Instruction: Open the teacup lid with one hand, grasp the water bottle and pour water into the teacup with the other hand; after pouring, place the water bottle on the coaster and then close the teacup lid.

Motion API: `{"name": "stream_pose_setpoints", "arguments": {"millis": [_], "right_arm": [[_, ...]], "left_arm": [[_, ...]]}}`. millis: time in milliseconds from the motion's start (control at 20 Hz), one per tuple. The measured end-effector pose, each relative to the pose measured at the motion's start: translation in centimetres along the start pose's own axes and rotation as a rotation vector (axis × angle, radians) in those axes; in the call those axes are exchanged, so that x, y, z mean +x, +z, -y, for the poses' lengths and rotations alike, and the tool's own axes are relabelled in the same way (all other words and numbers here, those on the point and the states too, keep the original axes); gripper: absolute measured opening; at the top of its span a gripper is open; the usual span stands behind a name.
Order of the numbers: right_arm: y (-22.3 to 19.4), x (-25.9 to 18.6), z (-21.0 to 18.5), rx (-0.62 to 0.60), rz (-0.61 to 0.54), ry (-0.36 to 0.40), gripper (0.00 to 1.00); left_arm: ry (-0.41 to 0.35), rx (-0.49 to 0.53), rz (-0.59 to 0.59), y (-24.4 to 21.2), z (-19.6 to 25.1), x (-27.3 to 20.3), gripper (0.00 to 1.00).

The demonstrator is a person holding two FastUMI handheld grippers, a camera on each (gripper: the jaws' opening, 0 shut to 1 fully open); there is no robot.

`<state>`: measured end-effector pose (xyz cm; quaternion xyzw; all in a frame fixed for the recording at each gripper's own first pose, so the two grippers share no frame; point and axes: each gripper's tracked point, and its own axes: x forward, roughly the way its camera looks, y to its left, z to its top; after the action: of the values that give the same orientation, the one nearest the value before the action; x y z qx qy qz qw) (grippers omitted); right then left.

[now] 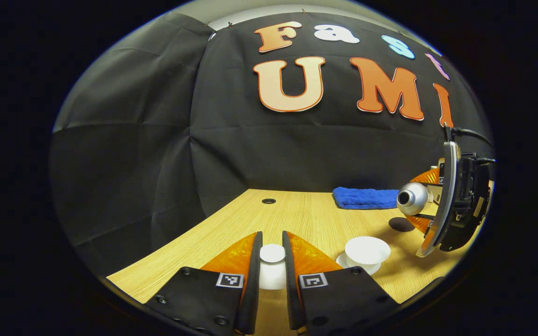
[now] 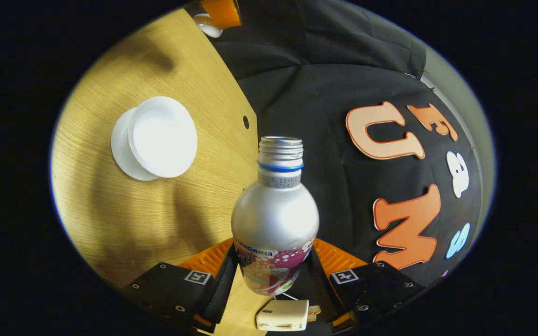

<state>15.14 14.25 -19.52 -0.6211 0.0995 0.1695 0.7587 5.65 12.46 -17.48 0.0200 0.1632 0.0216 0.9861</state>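
Note:
My left gripper (image 1: 272, 235) is shut on the white teacup lid (image 1: 272, 254), held just above the table. The open white teacup (image 1: 367, 249) stands on its saucer (image 1: 343, 259) to the right of it. My right gripper (image 2: 273, 247) is shut on the silver water bottle (image 2: 273, 219), uncapped. In the left gripper view the bottle (image 1: 413, 198) lies tipped on its side, mouth toward the left, above and to the right of the cup. In the right gripper view the teacup (image 2: 162, 136) is off to the left of the bottle's mouth. No water stream is visible.
A dark round coaster (image 1: 400, 224) lies on the wooden table (image 1: 306, 219) behind the cup. A folded blue cloth (image 1: 364, 197) rests at the back by the wall. A cable hole (image 1: 268, 201) sits at the table's far edge. A white plug (image 2: 283, 315) hangs below the bottle.

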Motion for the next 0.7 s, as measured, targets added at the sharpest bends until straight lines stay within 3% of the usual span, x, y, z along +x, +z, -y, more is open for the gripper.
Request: {"name": "stream_pose_setpoints", "arguments": {"millis": [150,450,650,700], "right_arm": [[-0.1,0.5,-0.3,-0.103,0.0,-0.026,0.78],[-0.1,0.5,0.5,-0.239,0.026,-0.066,0.78],[0.2,0.7,1.4,-0.322,0.044,-0.107,0.78],[0.0,0.8,1.5,-0.347,0.041,-0.118,0.78]], "left_arm": [[0.002,0.001,0.0,0.1,-0.1,-0.2,0.29],[0.006,0.008,-0.002,0.0,-0.2,-0.5,0.26],[0.001,0.009,0.003,0.2,0.0,-0.6,0.29],[-0.001,0.007,0.002,0.1,0.1,-0.6,0.25]]}}
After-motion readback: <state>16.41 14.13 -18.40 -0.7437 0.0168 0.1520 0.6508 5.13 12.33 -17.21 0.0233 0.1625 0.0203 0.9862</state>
